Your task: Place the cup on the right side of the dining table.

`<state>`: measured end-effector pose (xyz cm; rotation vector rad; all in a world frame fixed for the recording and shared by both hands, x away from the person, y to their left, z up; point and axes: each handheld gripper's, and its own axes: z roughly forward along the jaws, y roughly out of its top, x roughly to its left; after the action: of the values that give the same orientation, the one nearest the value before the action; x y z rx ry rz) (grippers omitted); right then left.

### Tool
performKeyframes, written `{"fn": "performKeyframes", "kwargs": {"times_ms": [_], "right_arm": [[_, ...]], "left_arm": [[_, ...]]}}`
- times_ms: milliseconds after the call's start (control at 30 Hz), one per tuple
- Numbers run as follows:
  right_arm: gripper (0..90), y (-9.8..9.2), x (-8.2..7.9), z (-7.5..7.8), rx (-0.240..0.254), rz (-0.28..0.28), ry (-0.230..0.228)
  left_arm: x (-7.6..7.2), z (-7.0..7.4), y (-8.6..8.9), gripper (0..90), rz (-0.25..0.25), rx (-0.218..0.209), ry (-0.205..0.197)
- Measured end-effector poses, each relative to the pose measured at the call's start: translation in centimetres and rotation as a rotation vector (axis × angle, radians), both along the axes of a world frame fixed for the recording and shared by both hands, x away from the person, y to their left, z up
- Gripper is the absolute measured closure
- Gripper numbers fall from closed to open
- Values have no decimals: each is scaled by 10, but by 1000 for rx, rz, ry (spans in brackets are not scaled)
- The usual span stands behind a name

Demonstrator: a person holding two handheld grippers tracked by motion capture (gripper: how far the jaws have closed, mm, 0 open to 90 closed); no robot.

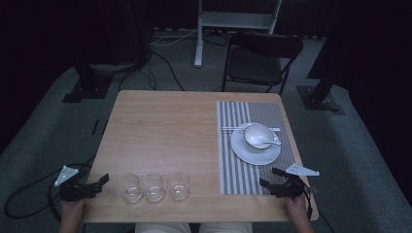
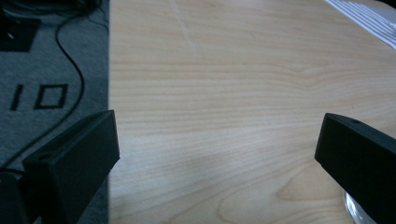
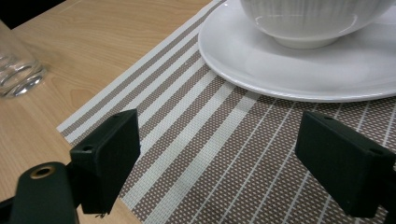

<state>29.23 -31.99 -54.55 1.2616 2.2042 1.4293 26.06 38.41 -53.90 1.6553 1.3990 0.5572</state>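
Three clear glasses (image 1: 153, 187) stand in a row near the table's front edge. A white bowl (image 1: 257, 135) with a spoon (image 1: 270, 141) sits on a white plate (image 1: 256, 151) on the striped placemat (image 1: 233, 160); chopsticks (image 1: 228, 129) lie behind the plate. My left gripper (image 1: 103, 180) hovers open at the front left corner, just left of the leftmost glass (image 1: 128, 188); its rim (image 2: 356, 214) peeks behind the right jaw. My right gripper (image 1: 270, 177) is open over the placemat's (image 3: 224, 154) near end, facing the plate (image 3: 299, 65) and bowl (image 3: 313, 21).
The wooden table (image 1: 165, 131) stands on grey carpet. A black folding chair (image 1: 260, 60) is behind its far edge, a white stand (image 1: 199, 34) farther back. Cables (image 1: 29, 194) trail on the floor at left. Another glass (image 3: 16, 70) shows left of the placemat.
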Motion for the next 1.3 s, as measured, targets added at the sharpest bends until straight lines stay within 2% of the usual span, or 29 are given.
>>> {"fn": "performKeyframes", "kwargs": {"times_ms": [267,333,400,500,633,767,1300], "right_arm": [[124,9,1,2,-62,58,10],[123,11,0,3,-54,71,26],[118,14,-3,4,-86,74,26],[113,16,-5,6,-51,103,35],[114,19,-5,12,-42,103,32],[114,27,-4,23,-17,133,20],[115,63,1,45,-5,228,-23]], "left_arm": [[1,-2,-3,2,-25,2,19],[1,-2,-3,2,-28,-1,21],[1,-2,-4,2,-29,6,24],[1,-2,-5,2,-36,17,32],[2,-3,-6,2,-38,19,35],[2,-3,-6,2,-48,25,39],[3,-3,-8,2,-60,38,53]]}}
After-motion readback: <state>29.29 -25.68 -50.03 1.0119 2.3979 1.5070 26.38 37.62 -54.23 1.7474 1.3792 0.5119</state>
